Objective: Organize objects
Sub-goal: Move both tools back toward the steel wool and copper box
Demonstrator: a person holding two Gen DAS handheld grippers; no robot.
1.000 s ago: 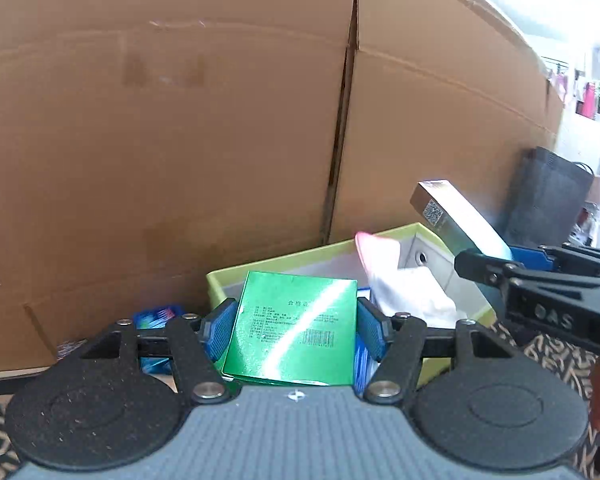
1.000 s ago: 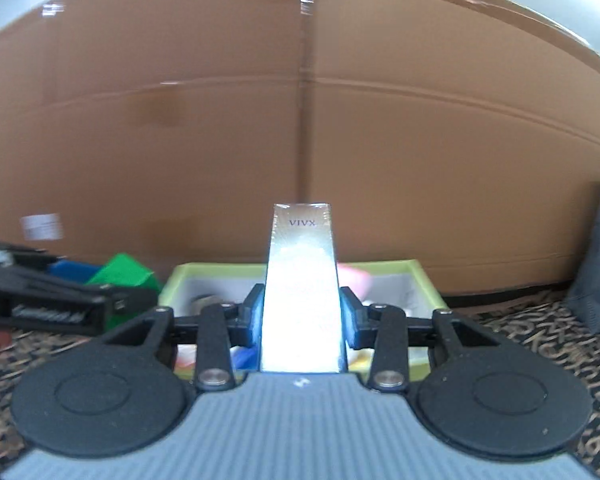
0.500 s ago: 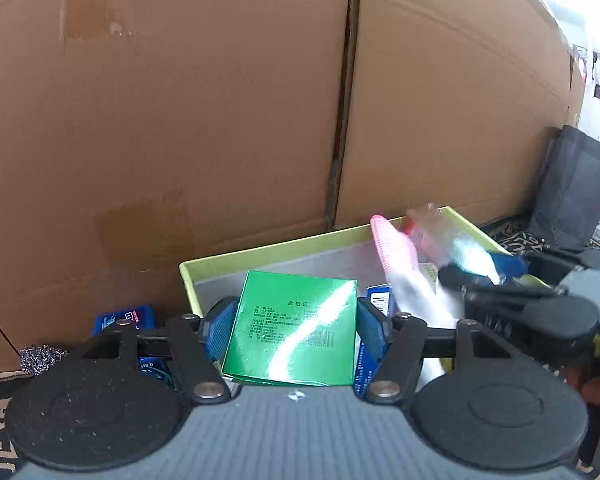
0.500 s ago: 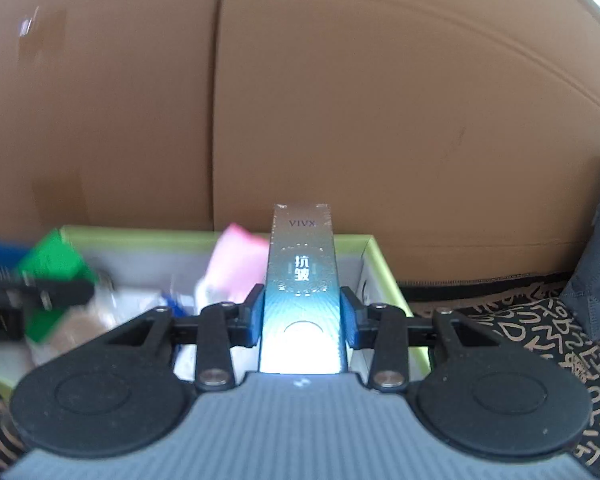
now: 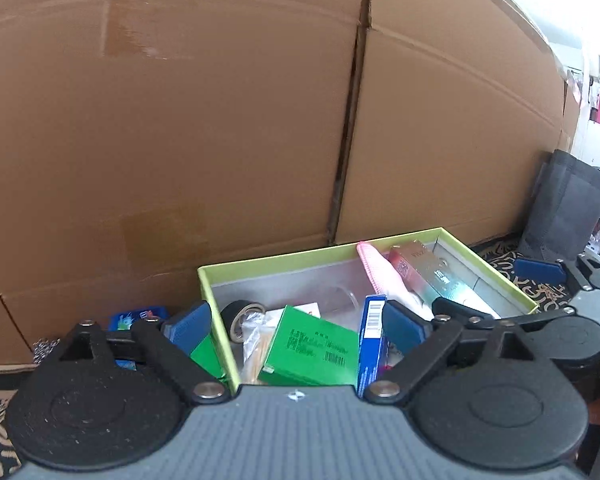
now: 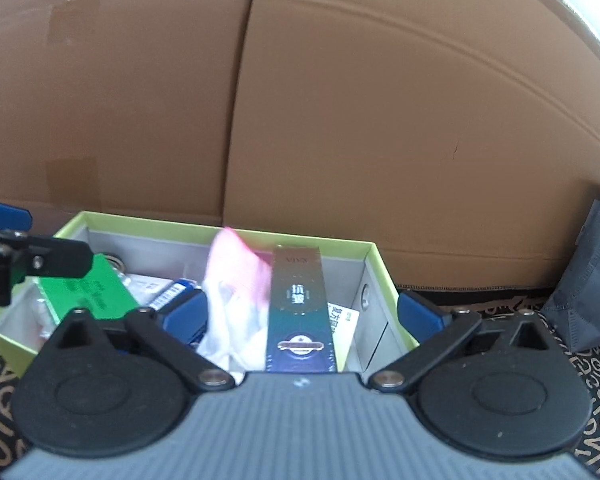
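A lime-green box (image 5: 284, 258) (image 6: 152, 226) stands on the floor against cardboard cartons. My left gripper (image 5: 298, 322) (image 6: 32, 238) hangs over its near left part. The jaws are opening, and their blue pads stand clear of the green carton (image 5: 312, 346) (image 6: 88, 292), which lies tilted inside the box. My right gripper (image 6: 302, 312) (image 5: 500, 288) is over the right part, its jaws also opening wide. The long shimmering carton (image 6: 300, 312) (image 5: 432, 272) lies between them, touched by neither pad, with its far end near the box's back wall.
Also in the box are a pink brush (image 5: 374, 266), a white cloth (image 6: 228, 316), a tape roll (image 5: 242, 318) and a blue carton (image 5: 372, 344). A blue packet (image 5: 138, 316) and a scourer (image 5: 44, 350) lie outside, left. A dark bag (image 5: 564, 208) stands right on the patterned rug (image 6: 596, 364).
Both grippers came over the lime-green box and opened. The green carton dropped out of the left jaws into the box. The long carton left the right pads and now lies in the box.
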